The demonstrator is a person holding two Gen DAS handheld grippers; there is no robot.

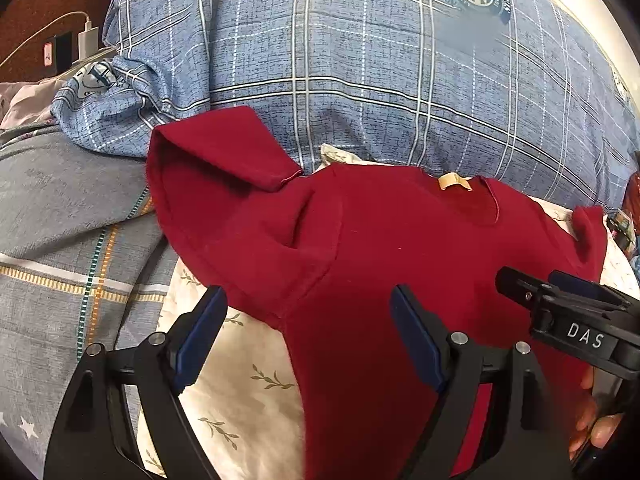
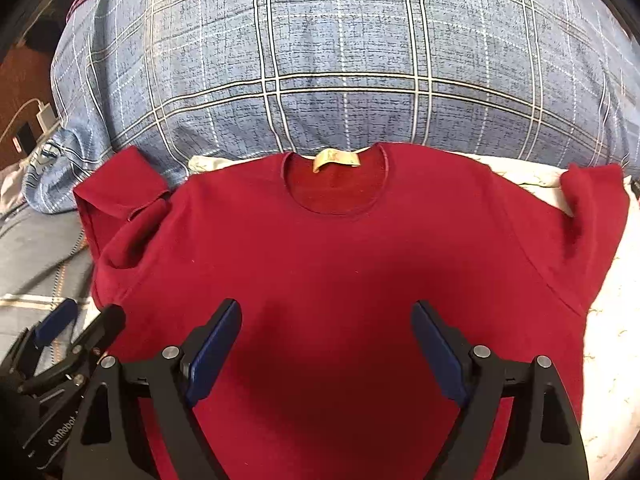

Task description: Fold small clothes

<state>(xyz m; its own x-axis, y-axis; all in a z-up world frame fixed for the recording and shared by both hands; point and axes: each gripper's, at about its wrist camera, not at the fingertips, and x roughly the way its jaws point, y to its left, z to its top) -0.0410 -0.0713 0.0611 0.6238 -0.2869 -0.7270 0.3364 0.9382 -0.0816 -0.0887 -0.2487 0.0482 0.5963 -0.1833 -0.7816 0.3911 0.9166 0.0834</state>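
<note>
A small dark red sweater [image 2: 340,248] lies flat on a cream leaf-print sheet [image 1: 248,392], collar with a tan label [image 2: 336,159] at the far side. Its left sleeve [image 1: 216,156] is bunched and folded back; the right sleeve [image 2: 596,196] lies out to the right. My left gripper [image 1: 308,304] is open and empty over the sweater's left side seam. My right gripper [image 2: 326,316] is open and empty above the middle of the sweater's body. The right gripper also shows in the left wrist view [image 1: 560,300], and the left gripper in the right wrist view [image 2: 80,324].
A large blue plaid pillow [image 2: 340,60] lies just beyond the collar. A grey checked blanket [image 1: 60,240] is on the left. A white charger and cable [image 1: 86,38] sit at the far left by a brown surface.
</note>
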